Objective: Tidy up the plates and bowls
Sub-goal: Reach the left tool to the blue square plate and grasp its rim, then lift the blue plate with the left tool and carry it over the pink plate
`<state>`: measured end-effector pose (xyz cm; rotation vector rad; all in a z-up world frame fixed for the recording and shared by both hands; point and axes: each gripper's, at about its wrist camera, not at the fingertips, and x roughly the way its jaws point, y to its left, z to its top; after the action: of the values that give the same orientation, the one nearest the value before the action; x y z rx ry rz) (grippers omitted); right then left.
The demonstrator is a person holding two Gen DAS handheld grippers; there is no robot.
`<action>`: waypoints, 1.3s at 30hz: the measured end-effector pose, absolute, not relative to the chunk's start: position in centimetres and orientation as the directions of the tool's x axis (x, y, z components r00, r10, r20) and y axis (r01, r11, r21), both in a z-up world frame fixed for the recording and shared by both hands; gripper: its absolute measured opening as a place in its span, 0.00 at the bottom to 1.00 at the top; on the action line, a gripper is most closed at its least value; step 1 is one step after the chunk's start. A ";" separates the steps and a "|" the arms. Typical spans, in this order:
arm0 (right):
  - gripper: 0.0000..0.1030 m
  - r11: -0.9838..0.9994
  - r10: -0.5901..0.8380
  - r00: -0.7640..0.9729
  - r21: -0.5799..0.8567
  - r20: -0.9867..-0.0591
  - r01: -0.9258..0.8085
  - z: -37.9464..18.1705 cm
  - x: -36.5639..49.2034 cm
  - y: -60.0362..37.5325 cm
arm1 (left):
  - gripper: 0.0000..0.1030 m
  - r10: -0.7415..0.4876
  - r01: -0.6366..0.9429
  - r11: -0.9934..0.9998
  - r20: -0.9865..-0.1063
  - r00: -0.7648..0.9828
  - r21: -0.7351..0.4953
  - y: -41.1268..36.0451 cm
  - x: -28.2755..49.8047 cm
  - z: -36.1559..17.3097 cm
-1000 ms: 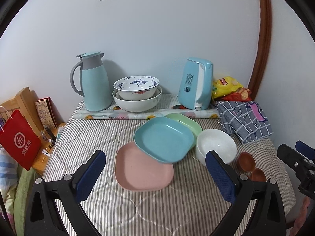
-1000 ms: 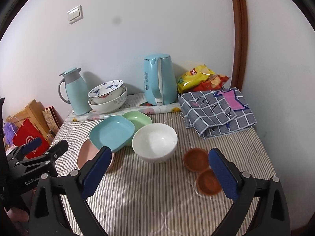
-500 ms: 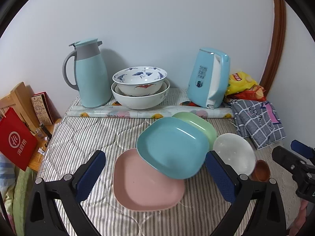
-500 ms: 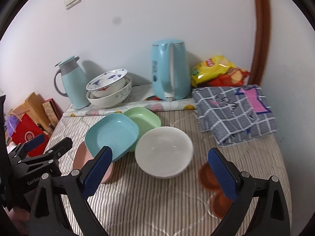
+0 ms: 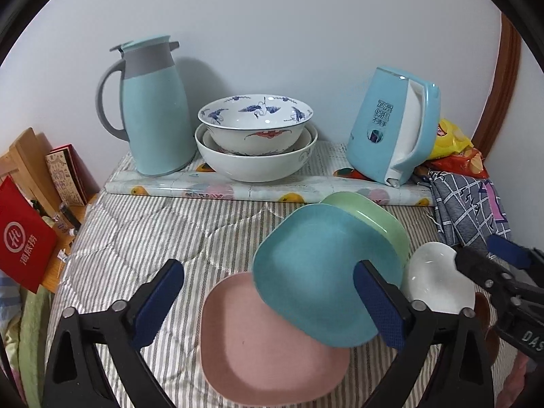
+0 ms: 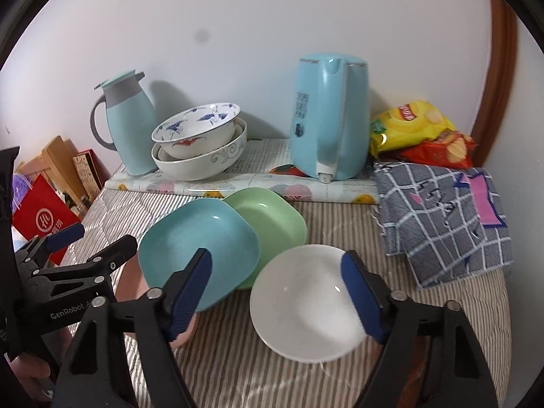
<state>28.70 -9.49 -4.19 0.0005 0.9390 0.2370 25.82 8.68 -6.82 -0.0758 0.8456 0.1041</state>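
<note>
Gaping wide apart, the right tongs (image 6: 275,289) frame the white bowl (image 6: 306,302); the left tongs (image 5: 268,302), also apart, flank the pink plate (image 5: 268,350) at six o'clock.

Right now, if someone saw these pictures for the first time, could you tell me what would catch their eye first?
Probably the three overlapping square plates mid-table: the teal plate leaning over the pink plate, with the green plate behind it. Next, the white bowl right in front of the open right claw. At the back wall, two stacked porcelain bowls sit between a blue thermos jug and a blue kettle.
</note>
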 end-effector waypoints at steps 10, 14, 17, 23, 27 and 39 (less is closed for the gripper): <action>0.46 0.964 0.227 0.498 0.121 -0.837 -0.237 -7.9 32.0 -8.2 | 0.73 0.033 -0.102 0.994 -0.778 0.628 -0.040 9.1 28.9 -9.1; 0.39 0.961 0.233 0.470 0.127 -0.851 -0.247 -9.2 33.2 -7.9 | 0.65 0.029 -0.090 0.995 -0.789 0.614 -0.034 8.8 30.0 -10.1; 0.36 0.960 0.227 0.452 0.120 -0.863 -0.252 -10.1 34.0 -7.5 | 0.57 0.025 -0.079 0.996 -0.795 0.606 -0.029 8.6 30.7 -10.8; 0.33 0.953 0.234 0.420 0.122 -0.877 -0.276 -11.2 34.8 -6.5 | 0.52 0.016 -0.078 0.996 -0.803 0.596 -0.038 8.8 31.5 -11.8; 0.29 0.952 0.224 0.407 0.110 -0.885 -0.284 -11.8 35.3 -5.9 | 0.48 0.013 -0.082 0.996 -0.806 0.592 -0.045 9.3 31.8 -12.4; 0.11 0.954 0.193 0.389 0.079 -0.901 -0.289 -12.9 35.9 -5.0 | 0.18 -0.004 -0.067 0.996 -0.815 0.580 -0.052 9.7 32.4 -13.6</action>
<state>35.90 -5.04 -12.85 -0.0958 1.1310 0.3073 32.40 9.74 -13.59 -0.0804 0.9520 0.0373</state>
